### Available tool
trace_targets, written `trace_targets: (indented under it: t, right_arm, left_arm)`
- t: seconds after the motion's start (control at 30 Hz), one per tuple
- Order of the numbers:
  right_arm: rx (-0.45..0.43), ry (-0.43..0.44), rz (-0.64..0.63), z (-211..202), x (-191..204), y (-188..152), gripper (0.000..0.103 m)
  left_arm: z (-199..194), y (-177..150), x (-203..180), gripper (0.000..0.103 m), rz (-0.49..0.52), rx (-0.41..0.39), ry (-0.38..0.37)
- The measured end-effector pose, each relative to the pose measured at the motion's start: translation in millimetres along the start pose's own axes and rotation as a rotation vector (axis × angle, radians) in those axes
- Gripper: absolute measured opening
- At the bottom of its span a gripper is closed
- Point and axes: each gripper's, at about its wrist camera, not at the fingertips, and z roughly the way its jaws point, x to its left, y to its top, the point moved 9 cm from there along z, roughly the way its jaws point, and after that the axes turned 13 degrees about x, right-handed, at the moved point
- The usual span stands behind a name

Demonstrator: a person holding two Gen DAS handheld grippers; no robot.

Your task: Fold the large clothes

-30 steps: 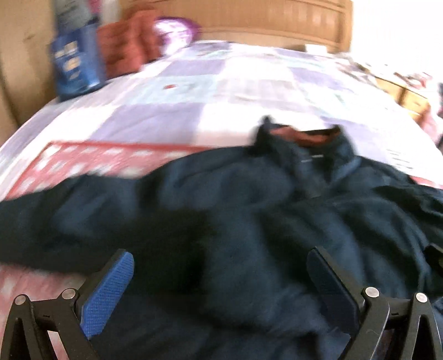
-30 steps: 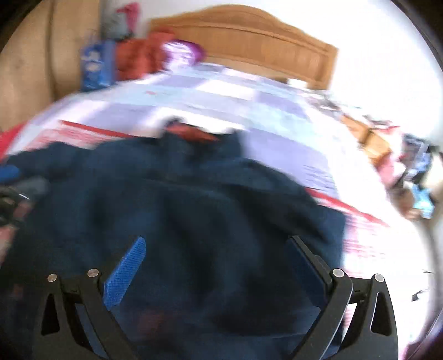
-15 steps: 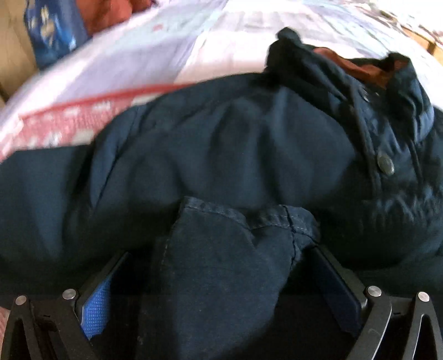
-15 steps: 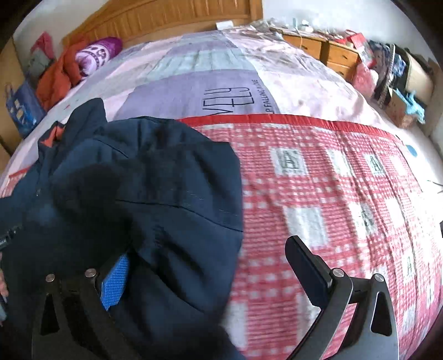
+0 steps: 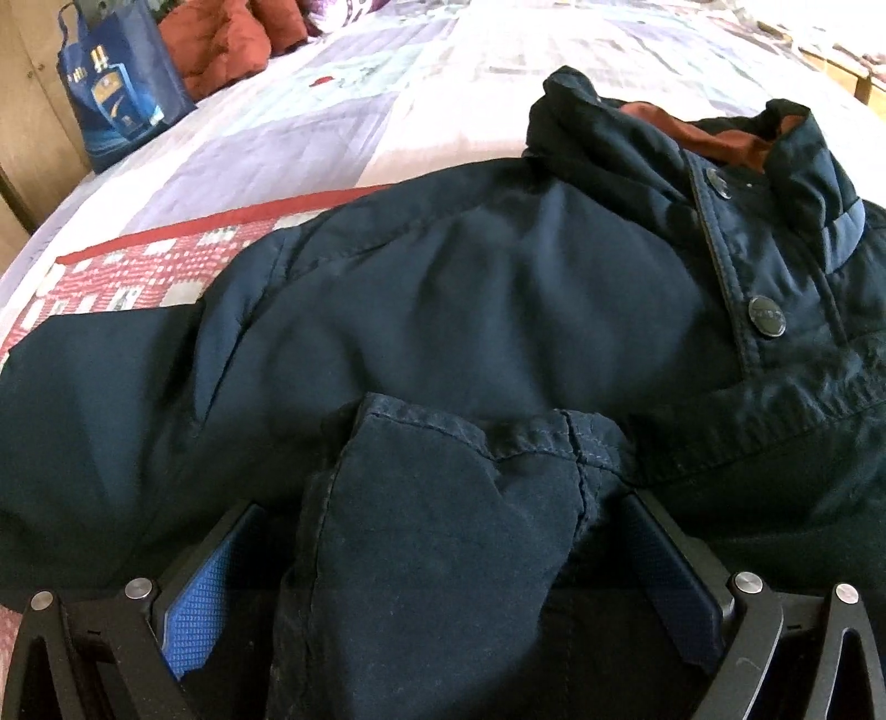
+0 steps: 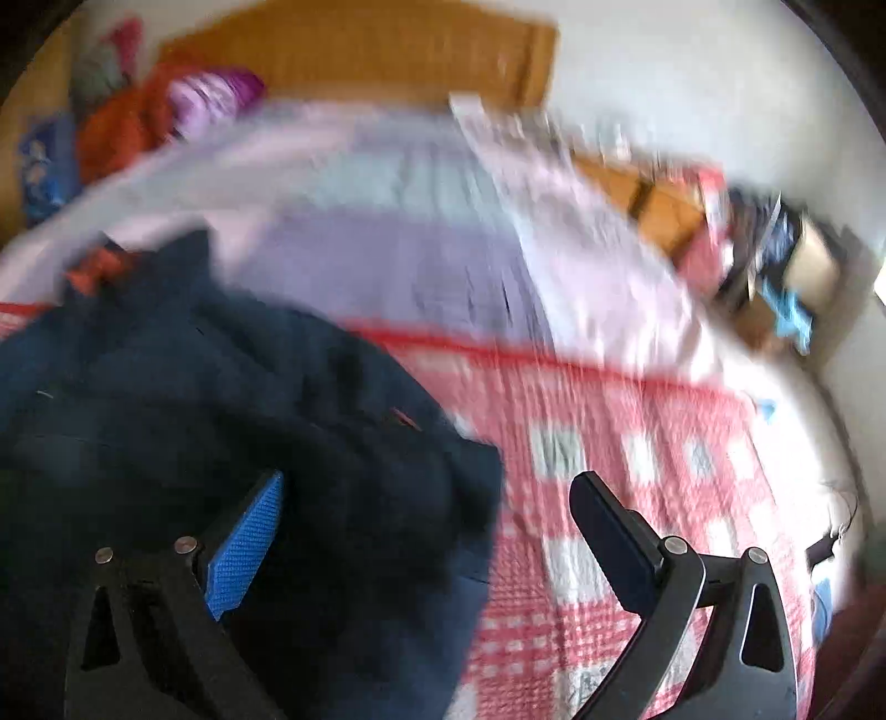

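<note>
Left wrist view: a dark navy jacket [image 5: 470, 310] lies spread over a bed, collar at the far right, two metal snaps down its front.
Left gripper [image 5: 443, 581]: jaws stand wide apart, a folded cuff or hem of the jacket bunched between them; the cloth fills the gap, but whether the blue pads [image 5: 199, 609] press it I cannot tell.
Cuff edge [image 5: 487, 432]: stitched hem runs across just beyond the fingertips, resting on the jacket's chest.
Collar [image 5: 725, 138]: stands up, rust-coloured lining showing inside.
Bedspread [image 5: 332, 122]: pale lilac and white patches far off, red and white checks near left; open cover lies to the far left of the jacket.
Blue bag [image 5: 122, 88]: stands at the far left edge of the bed, with a rust-red bundle [image 5: 221, 44] beside it.
Right wrist view: blurred throughout.
Right gripper [image 6: 426, 526]: jaws apart, holding nothing; the left pad [image 6: 243, 554] sits over the jacket's edge, the right finger [image 6: 609, 537] over bare checked cover.
Jacket edge [image 6: 476, 498]: ends between the jaws; jacket fills the near left.
Open room: checked bedspread [image 6: 637, 443] stretches free to the right and far side.
Headboard [image 6: 387, 55]: wooden, at the far end.
Right side: wooden furniture [image 6: 653, 205] and clutter beyond the bed edge.
</note>
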Motion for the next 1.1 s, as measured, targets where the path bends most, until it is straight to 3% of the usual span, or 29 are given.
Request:
trace_targets:
  t: [0.17, 0.27, 0.3, 0.4, 0.5, 0.6, 0.67, 0.77, 0.8, 0.9, 1.1]
  right_arm:
    - [0.007, 0.055, 0.048, 2, -8, -3, 0.103]
    - [-0.067, -0.048, 0.037, -28, 7, -7, 0.101]
    - [-0.124, -0.079, -0.010, -47, 24, -11, 0.101]
    - [-0.210, -0.045, -0.117, -79, 78, -27, 0.101]
    - [-0.179, 0.029, -0.225, -79, 141, -52, 0.101]
    - [-0.125, -0.019, -0.386, -59, 178, -81, 0.099]
    - [-0.109, -0.064, -0.383, -48, 159, -88, 0.099]
    - [-0.100, -0.091, -0.214, -44, 78, -87, 0.098]
    - [-0.091, -0.141, -0.179, -42, 55, -88, 0.098]
    - [-0.053, -0.115, -0.074, -37, 5, -94, 0.099]
    - [-0.063, -0.179, -0.065, -47, -9, -98, 0.099]
  left_arm:
    - [4, 1, 2, 0.103, -0.002, 0.006, -0.038]
    - [5, 0, 2, 0.103, -0.009, 0.006, -0.041]
    - [4, 0, 2, 0.103, -0.006, 0.013, -0.035]
    - [-10, 1, 2, 0.103, 0.009, 0.022, -0.004]
    - [-31, -5, -4, 0.103, 0.067, -0.046, 0.002]
    - [-25, -21, -2, 0.103, 0.112, -0.037, 0.015]
    - [-24, -24, 9, 0.103, 0.093, -0.044, -0.024]
    - [-20, -26, 17, 0.103, 0.093, -0.050, -0.069]
    - [-19, -26, 17, 0.103, 0.101, -0.055, -0.074]
    - [-20, -26, 13, 0.103, 0.112, -0.065, -0.063]
    - [-23, -27, 15, 0.103, 0.109, -0.063, -0.055]
